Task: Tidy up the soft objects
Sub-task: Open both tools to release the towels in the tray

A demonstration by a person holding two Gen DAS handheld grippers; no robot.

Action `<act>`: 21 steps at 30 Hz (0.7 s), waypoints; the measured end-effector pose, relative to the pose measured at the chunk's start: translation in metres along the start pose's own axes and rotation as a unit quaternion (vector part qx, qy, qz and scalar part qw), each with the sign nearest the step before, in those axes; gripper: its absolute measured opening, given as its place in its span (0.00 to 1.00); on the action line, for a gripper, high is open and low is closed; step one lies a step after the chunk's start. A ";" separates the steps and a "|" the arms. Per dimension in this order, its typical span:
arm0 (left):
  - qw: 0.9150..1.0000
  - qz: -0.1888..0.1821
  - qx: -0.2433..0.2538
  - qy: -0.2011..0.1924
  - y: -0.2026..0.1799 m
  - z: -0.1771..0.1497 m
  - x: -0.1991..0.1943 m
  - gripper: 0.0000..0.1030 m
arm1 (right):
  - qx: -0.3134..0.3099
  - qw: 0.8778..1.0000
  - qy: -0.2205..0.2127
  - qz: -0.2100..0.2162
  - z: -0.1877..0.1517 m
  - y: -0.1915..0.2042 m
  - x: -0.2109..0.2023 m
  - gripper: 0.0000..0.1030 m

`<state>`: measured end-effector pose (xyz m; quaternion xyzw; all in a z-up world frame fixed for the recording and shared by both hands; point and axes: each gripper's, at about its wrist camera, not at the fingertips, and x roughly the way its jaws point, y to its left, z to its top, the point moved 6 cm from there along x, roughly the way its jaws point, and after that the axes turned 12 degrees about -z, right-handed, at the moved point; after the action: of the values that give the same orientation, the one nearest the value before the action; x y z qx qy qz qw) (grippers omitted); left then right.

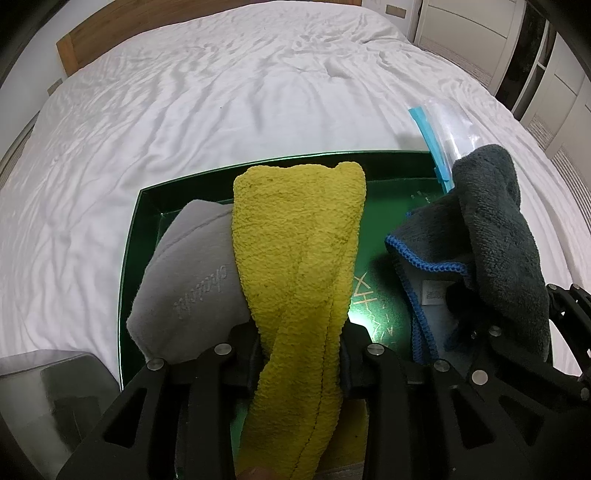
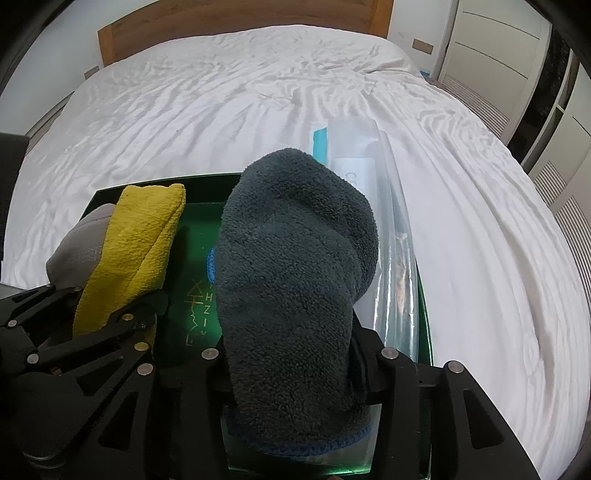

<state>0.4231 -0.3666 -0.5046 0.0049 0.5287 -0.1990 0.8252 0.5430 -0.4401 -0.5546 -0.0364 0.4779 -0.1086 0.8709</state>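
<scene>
White bed carries green box. Yellow towel, long axis running away from camera, clamped in left gripper over box. Dark grey cloth, blue-edged, pinched by right gripper. Gold box lettering unreadable. Grey cloth script illegible.

Bedroom: large bed with wrinkled white sheet, wooden headboard against pale wall. White panelled wardrobe doors on right, dark gap between panels. Striped floor covering beside bed. Even, soft lighting.
</scene>
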 end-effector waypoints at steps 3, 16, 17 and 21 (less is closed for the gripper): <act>1.000 0.000 -0.002 -0.008 0.000 0.002 -0.006 0.30 | 0.003 1.000 -0.004 0.003 0.001 -0.002 -0.004 0.46; 0.999 0.004 -0.012 -0.043 0.008 0.013 -0.032 0.47 | 0.028 0.999 -0.017 0.017 0.003 -0.017 -0.026 0.70; 0.999 0.002 -0.012 -0.045 0.008 0.014 -0.034 0.47 | 0.028 0.999 -0.020 0.016 0.003 -0.018 -0.029 0.70; 0.999 -0.008 -0.016 -0.052 0.008 0.015 -0.041 0.48 | 0.029 0.999 -0.027 0.013 0.004 -0.021 -0.037 0.75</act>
<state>0.4244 -0.3491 -0.4633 -0.0224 0.4884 -0.1975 0.8497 0.5239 -0.4521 -0.5187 -0.0081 0.4513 -0.1095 0.8856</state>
